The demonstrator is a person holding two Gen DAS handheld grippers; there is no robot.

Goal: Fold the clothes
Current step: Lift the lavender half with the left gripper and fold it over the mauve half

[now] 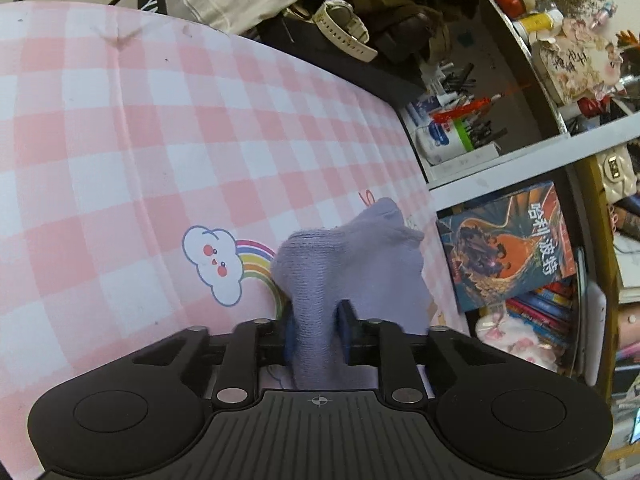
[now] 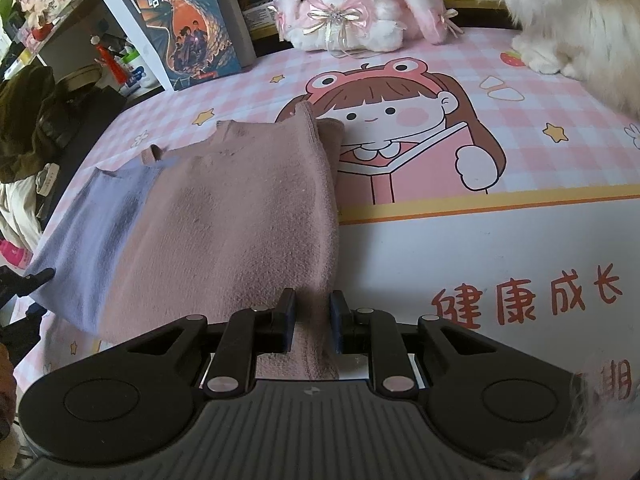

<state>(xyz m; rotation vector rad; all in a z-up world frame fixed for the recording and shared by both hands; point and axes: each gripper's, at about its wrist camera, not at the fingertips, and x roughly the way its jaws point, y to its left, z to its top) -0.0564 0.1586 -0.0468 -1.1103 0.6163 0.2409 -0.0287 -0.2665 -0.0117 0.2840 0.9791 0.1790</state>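
Pinching one lavender cloth point(image 1: 340, 264), left gripper point(image 1: 318, 332) holds it bunched above the pink checked mat point(image 1: 120, 140). Right gripper point(image 2: 313, 320) clamps the near edge of one mauve sweater point(image 2: 240, 216), lying flat mid-mat with its lavender sleeve point(image 2: 88, 232) spread toward the left edge.

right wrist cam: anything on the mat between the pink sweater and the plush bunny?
Nothing lies there. In the right wrist view, the stretch from the pink sweater up to the plush bunny is bare mat, showing only its printed cartoon girl.
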